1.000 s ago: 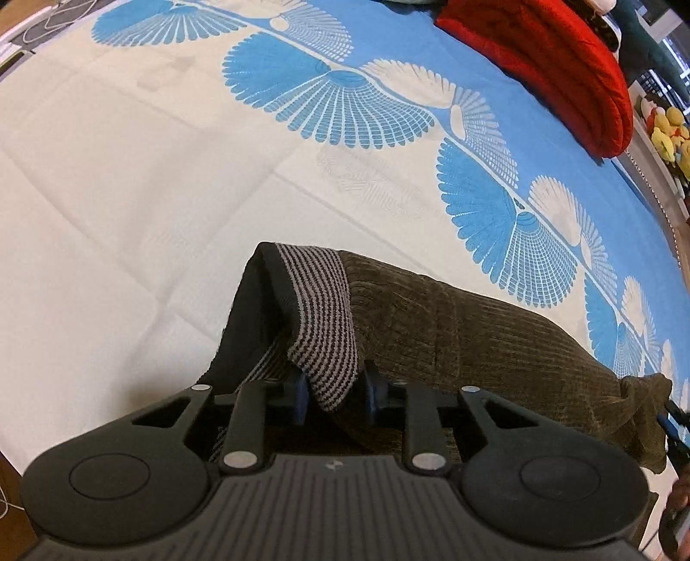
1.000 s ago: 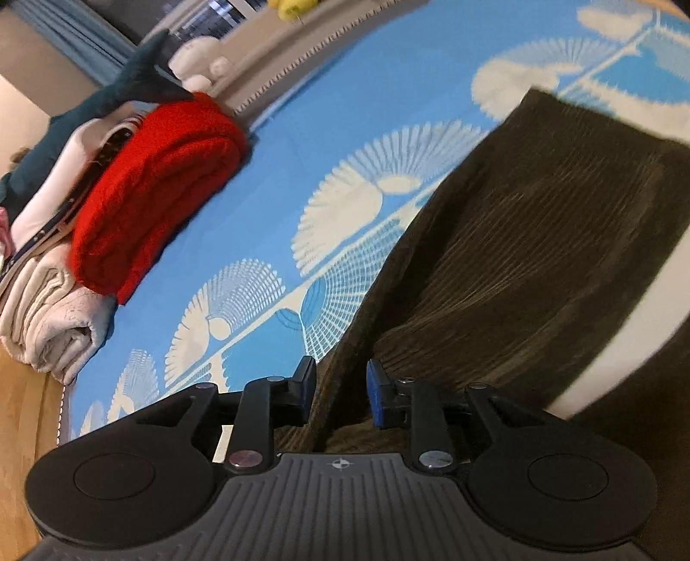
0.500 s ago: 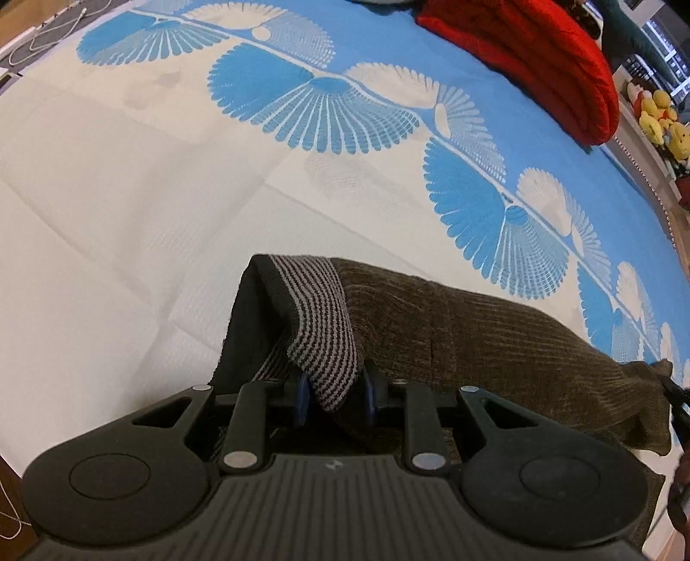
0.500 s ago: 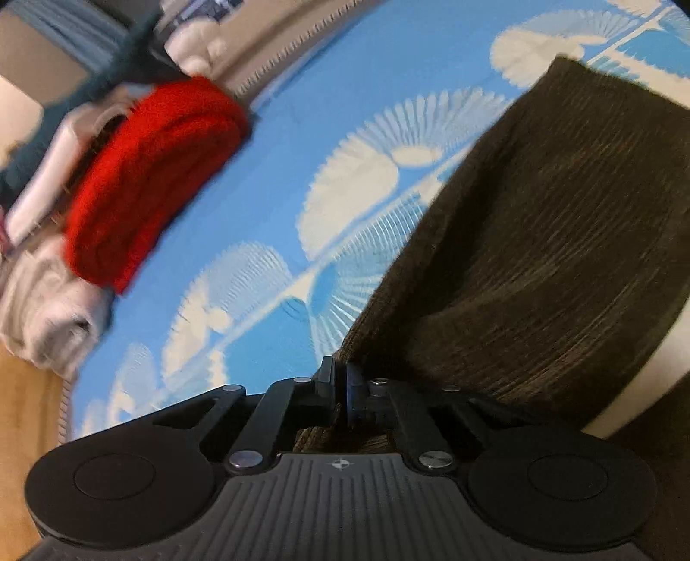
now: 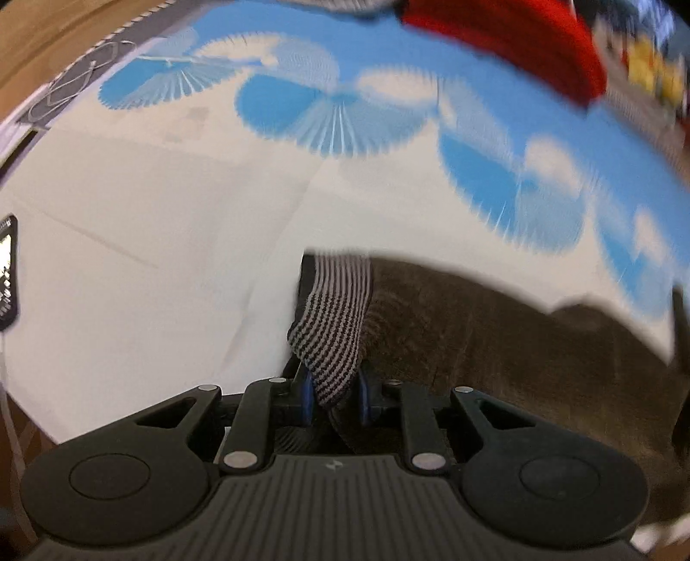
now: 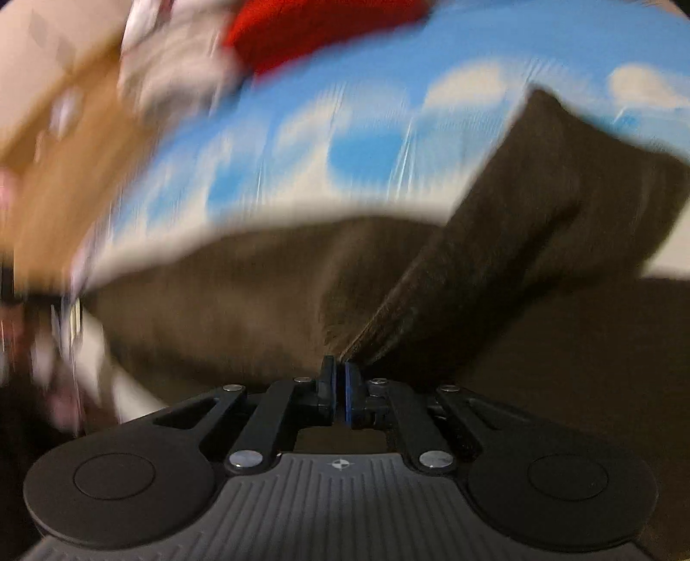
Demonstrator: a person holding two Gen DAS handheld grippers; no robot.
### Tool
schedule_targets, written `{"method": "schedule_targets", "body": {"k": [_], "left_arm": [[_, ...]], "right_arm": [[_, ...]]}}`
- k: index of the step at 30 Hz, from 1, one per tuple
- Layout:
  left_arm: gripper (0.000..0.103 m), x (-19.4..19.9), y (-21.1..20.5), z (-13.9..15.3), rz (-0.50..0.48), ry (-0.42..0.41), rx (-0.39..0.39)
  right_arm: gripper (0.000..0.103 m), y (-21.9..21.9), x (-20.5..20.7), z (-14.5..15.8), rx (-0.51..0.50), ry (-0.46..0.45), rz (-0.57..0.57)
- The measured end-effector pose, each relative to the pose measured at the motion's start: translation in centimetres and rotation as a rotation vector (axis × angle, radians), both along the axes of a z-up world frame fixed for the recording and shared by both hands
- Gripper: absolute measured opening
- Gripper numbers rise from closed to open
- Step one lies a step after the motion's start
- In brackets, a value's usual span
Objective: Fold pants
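Dark brown corduroy pants lie on a white and blue patterned cloth. My left gripper is shut on the striped grey waistband at the pants' left end. In the right wrist view my right gripper is shut on an edge of the brown pants, which rise from the jaws and drape to the right. Both views are blurred by motion.
A red folded knit lies at the far edge of the cloth and also shows in the right wrist view. Pale folded clothes sit beside it. A dark device lies at the left edge.
My right gripper closed on the pants edge and lifted it. Both grippers are moving fast with the fabric; the left stays shut on the waistband.
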State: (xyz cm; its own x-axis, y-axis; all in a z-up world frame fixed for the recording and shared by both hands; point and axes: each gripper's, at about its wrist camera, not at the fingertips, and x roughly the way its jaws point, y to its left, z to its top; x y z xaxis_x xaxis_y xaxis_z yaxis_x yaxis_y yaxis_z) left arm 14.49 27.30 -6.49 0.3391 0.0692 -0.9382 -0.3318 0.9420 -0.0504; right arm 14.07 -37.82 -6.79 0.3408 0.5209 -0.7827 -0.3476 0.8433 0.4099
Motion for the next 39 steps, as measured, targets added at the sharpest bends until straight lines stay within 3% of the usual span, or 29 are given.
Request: {"method": "schedule_targets", "body": {"k": [3,6,9,11,15,22,30,31,34,39], "left_arm": [[0.027,0.7,-0.7,-1.1,-0.019,0.07,0.028],[0.047,1.3,-0.8,-1.6,-0.002,0.09,0.02],[0.06,1.8,-0.8,-2.1,0.003,0.101,-0.002],[0.063,2.3,-1.1,-2.5,-0.002,0.114,0.007],[0.071,3.0,-1.5,-3.4,-0.02,0.149,0.023],[0.073,3.8,-1.4,-4.1,-0.046,0.177,0.028],[0.073,4.1,-0.5,-4.6,-0.059,0.185,-0.006],[0.073,4.1,-0.4,-4.6,-0.06,0.185,-0.01],[0.073,4.0,-0.3,-4.5,-0.061,0.182,-0.013],[0.069,4.0,-0.6,-4.3,-0.049,0.172,0.013]], "right_arm": [[0.007,0.3,-0.8,-1.2,-0.118,0.029,0.069],[0.007,-0.9,0.9,0.2,-0.089,-0.032,-0.056],[0.027,-1.4,3.2,2.2,-0.06,-0.15,-0.225],[0.038,-0.6,5.2,2.7,-0.072,-0.201,-0.3],[0.039,1.7,9.1,1.5,-0.101,-0.167,-0.393],[0.043,7.0,15.8,-2.4,-0.346,-0.136,-0.438],[0.041,9.3,18.5,-5.6,-0.591,-0.118,-0.401],[0.034,9.0,18.5,-5.7,-0.597,-0.118,-0.414],[0.008,7.3,18.2,-5.0,-0.561,-0.113,-0.464],[0.007,2.4,15.7,-0.9,-0.421,-0.175,-0.66]]}}
